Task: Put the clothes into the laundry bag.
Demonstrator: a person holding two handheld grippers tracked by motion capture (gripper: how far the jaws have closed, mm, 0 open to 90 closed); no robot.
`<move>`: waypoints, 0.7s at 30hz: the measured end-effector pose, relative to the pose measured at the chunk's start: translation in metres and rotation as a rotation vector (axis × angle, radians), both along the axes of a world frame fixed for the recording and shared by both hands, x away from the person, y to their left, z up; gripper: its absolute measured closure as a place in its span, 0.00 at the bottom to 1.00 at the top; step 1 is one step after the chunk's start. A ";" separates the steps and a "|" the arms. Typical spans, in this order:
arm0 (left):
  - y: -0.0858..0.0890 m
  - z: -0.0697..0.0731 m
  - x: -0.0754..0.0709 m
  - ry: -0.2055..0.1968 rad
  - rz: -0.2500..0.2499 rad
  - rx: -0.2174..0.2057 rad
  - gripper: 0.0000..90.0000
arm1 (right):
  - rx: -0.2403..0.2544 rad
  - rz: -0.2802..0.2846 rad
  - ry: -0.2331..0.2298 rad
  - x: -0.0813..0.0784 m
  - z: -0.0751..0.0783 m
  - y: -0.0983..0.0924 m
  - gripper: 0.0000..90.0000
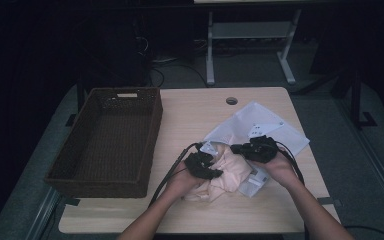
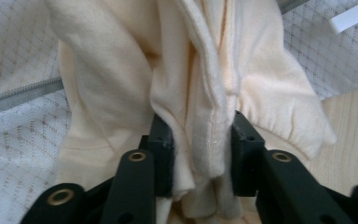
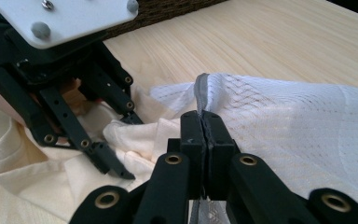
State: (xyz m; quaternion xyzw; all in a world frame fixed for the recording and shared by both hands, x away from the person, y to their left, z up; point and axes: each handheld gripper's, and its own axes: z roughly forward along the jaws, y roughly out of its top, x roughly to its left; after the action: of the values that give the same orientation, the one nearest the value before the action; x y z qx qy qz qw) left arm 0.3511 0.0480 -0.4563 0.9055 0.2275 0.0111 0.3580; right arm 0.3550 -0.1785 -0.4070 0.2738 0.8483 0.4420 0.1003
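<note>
Person's forearms are coming in from the near edge of the table [image 1: 195, 107], one gripper in each hand. Left gripper [image 1: 203, 165] is clamping a thick fold of the cream garment [image 1: 227, 170]; in the left gripper view the jaws are sitting either side of the bunched fabric [image 2: 205, 116], pads pressing into it. Right gripper [image 1: 256, 148] is pinching the grey zipper edge of the white mesh bag [image 1: 260, 125]; in the right gripper view the jaws are closed nearly flat on that edge [image 3: 201, 93], with the mesh [image 3: 298, 135] spreading off to the right. Same view is showing the left gripper [image 3: 107, 163] close by, fingers buried in the cream cloth [image 3: 135, 135]. Garment is lying crumpled in the near middle of the table, overlapping the bag's open end, partly on the mesh. Farther left, a dark wicker basket [image 1: 152, 130] is sitting on the table's left side. Beyond the table, a white desk frame [image 1: 250, 35] is standing on the dim floor.
</note>
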 end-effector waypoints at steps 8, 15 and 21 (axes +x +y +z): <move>0.010 0.013 0.004 0.023 0.035 -0.060 0.79 | 0.007 -0.005 -0.005 0.002 0.000 -0.004 0.98; 0.030 0.028 0.008 -0.007 0.145 -0.122 0.80 | 0.048 -0.019 -0.012 0.002 0.005 -0.008 0.98; 0.028 0.036 0.006 -0.049 0.217 -0.153 0.80 | 0.069 0.003 -0.018 -0.001 0.010 0.002 0.98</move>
State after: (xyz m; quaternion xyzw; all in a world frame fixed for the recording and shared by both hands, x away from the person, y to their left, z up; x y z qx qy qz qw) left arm 0.3570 0.0758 -0.4199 0.8451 0.3157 0.0545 0.4281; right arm 0.3543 -0.1763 -0.3970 0.2718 0.8321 0.4735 0.0975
